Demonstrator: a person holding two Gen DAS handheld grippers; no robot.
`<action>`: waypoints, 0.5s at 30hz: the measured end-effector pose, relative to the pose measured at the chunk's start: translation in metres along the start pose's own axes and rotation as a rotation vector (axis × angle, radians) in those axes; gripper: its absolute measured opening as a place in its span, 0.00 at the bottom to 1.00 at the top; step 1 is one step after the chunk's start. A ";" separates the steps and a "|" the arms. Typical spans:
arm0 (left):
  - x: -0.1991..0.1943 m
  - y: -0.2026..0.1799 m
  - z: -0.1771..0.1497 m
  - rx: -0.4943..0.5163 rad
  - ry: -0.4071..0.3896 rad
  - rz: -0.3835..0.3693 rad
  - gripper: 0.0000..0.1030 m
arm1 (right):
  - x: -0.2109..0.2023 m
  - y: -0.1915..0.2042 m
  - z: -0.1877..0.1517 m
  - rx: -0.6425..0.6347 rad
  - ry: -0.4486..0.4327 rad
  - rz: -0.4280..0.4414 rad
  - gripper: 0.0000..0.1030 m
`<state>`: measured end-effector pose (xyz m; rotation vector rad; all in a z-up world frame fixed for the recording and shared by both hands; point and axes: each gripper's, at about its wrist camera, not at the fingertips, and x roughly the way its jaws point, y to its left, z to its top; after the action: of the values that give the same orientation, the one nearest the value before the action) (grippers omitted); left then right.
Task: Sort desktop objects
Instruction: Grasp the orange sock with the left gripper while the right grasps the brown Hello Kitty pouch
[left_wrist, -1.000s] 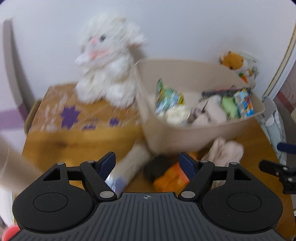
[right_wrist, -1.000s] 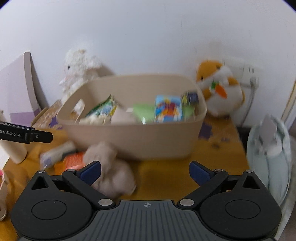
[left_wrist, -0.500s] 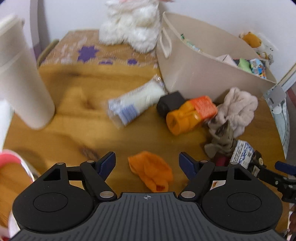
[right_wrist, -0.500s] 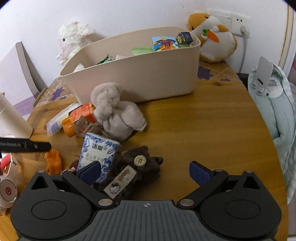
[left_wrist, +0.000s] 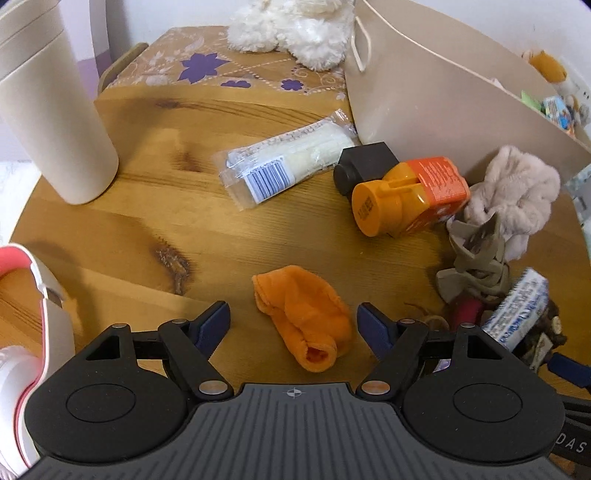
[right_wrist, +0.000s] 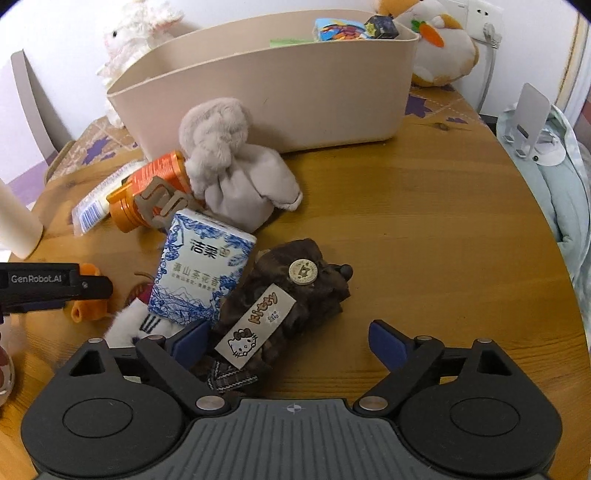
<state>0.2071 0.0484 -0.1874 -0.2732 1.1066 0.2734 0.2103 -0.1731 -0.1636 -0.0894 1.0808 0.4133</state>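
Note:
My left gripper (left_wrist: 293, 315) hangs open low over the wooden table (left_wrist: 147, 229), with a crumpled orange cloth (left_wrist: 303, 328) lying loose between its fingers. My right gripper (right_wrist: 288, 332) is closing its jaws around a brown plush pouch (right_wrist: 291, 295) with a cartoon cat label. Its left pad is near the pouch and its right pad stands well apart from it. A blue-and-white tissue pack (right_wrist: 199, 269) leans on the pouch. Behind lie an orange bottle (left_wrist: 406, 195), a grey plush bag (right_wrist: 236, 158), a black cube (left_wrist: 364, 166) and a wrapped snack (left_wrist: 288, 162). The beige bin (right_wrist: 295, 92) holds several packets.
A tall white tumbler (left_wrist: 55, 110) stands at the left. Pink-and-white headphones (left_wrist: 22, 314) lie at the near left edge. A white plush (left_wrist: 295, 33) and an orange-and-white plush (right_wrist: 439, 48) flank the bin. A phone stand (right_wrist: 528, 118) sits beyond the table's right edge.
Both grippers have tipped down and sunk from facing the bin and wall to facing the tabletop. The orange cloth and brown pouch now lie between their fingers. The right jaws have narrowed slightly.

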 end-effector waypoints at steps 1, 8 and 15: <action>0.001 -0.002 0.000 0.004 -0.001 0.008 0.75 | 0.002 -0.001 0.000 -0.001 0.009 -0.004 0.88; 0.003 -0.008 -0.001 0.043 -0.001 0.037 0.70 | 0.004 -0.006 0.000 -0.009 -0.001 -0.017 0.78; 0.001 -0.009 -0.003 0.082 -0.012 0.058 0.57 | 0.002 -0.009 0.001 -0.028 -0.014 -0.030 0.56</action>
<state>0.2084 0.0387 -0.1890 -0.1668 1.1126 0.2805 0.2150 -0.1806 -0.1660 -0.1276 1.0590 0.4018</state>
